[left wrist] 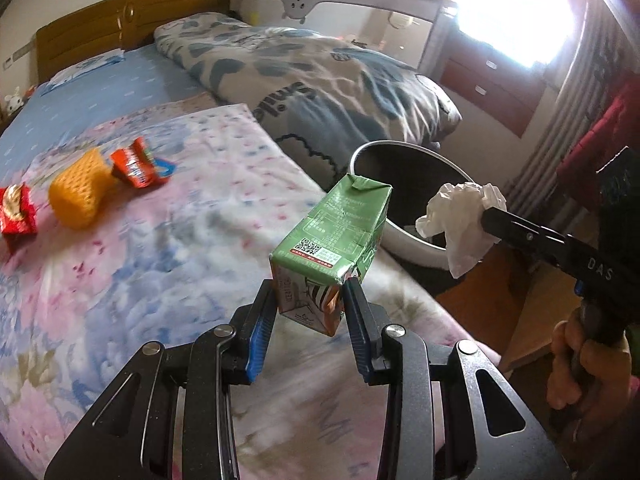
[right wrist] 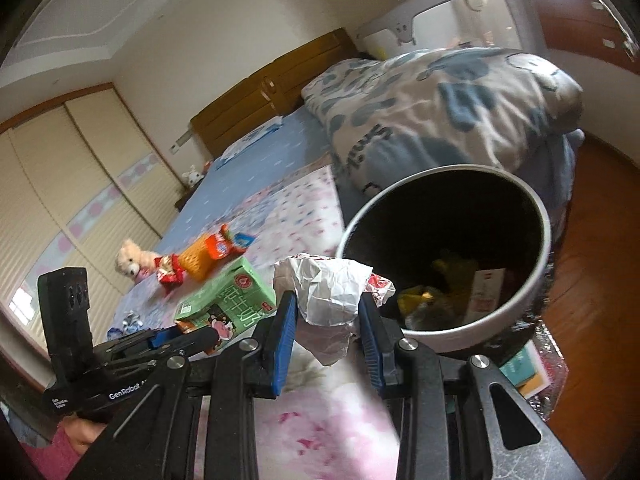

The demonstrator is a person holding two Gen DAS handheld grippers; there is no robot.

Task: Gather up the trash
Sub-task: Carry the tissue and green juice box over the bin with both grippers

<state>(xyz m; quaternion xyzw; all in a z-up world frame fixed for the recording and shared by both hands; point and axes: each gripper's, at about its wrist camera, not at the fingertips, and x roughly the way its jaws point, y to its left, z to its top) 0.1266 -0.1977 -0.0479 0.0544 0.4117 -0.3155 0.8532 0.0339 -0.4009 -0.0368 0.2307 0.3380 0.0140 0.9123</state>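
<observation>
My left gripper (left wrist: 308,296) is shut on a green milk carton (left wrist: 332,236) and holds it above the bed near its right edge; the carton also shows in the right wrist view (right wrist: 224,304). My right gripper (right wrist: 326,300) is shut on a crumpled white tissue (right wrist: 328,292), held just beside the rim of the round white trash bin (right wrist: 536,280). In the left wrist view the tissue (left wrist: 460,216) hangs over the bin (left wrist: 404,240). The bin holds several pieces of trash. Two red snack wrappers (left wrist: 136,166) (left wrist: 16,212) and a yellow sponge (left wrist: 78,188) lie on the bed.
A flowered pink blanket (left wrist: 160,260) covers the bed, with a folded grey-blue quilt (left wrist: 320,80) behind the bin. A wooden headboard (left wrist: 128,16) is at the back. A teddy bear (right wrist: 130,264) sits on the bed's far side. The floor (right wrist: 592,300) is wooden.
</observation>
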